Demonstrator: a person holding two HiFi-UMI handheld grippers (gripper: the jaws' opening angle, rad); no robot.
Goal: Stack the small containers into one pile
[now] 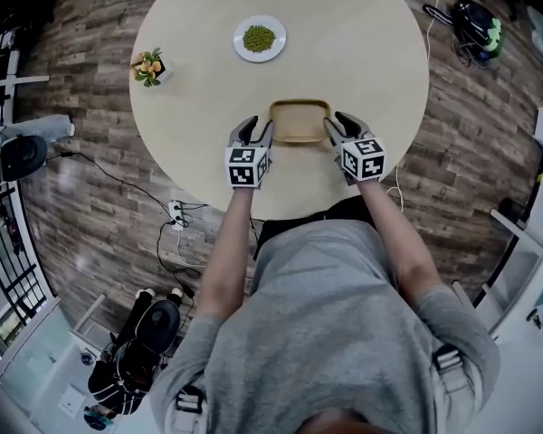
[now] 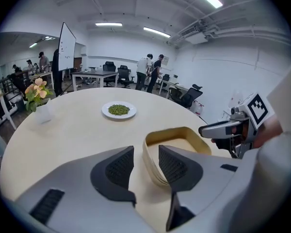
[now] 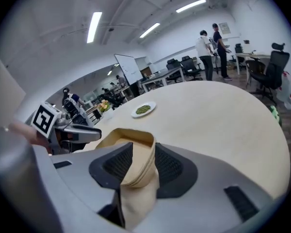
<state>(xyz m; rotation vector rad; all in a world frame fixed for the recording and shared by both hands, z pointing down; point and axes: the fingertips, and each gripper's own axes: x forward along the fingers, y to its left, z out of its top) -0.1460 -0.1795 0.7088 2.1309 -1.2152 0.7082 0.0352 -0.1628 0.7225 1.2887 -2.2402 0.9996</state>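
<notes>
A tan stack of small nested containers [image 1: 299, 120] rests on the round table [image 1: 362, 52] near its front edge. My left gripper [image 1: 256, 127] is at the stack's left side. In the left gripper view the jaws [image 2: 145, 157] straddle the near wall of the stack [image 2: 179, 136], with gaps showing on both sides, so they are open. My right gripper [image 1: 338, 121] is at the stack's right side. In the right gripper view its jaws [image 3: 141, 161] stand around the stack's wall [image 3: 126, 140] without pressing on it. Each gripper shows across the stack in the other's view.
A white plate of green peas [image 1: 259, 39] sits further back on the table. A small pot of flowers [image 1: 148, 66] stands at the left edge. Cables and a power strip [image 1: 175, 213] lie on the wood floor. People and office desks are far behind.
</notes>
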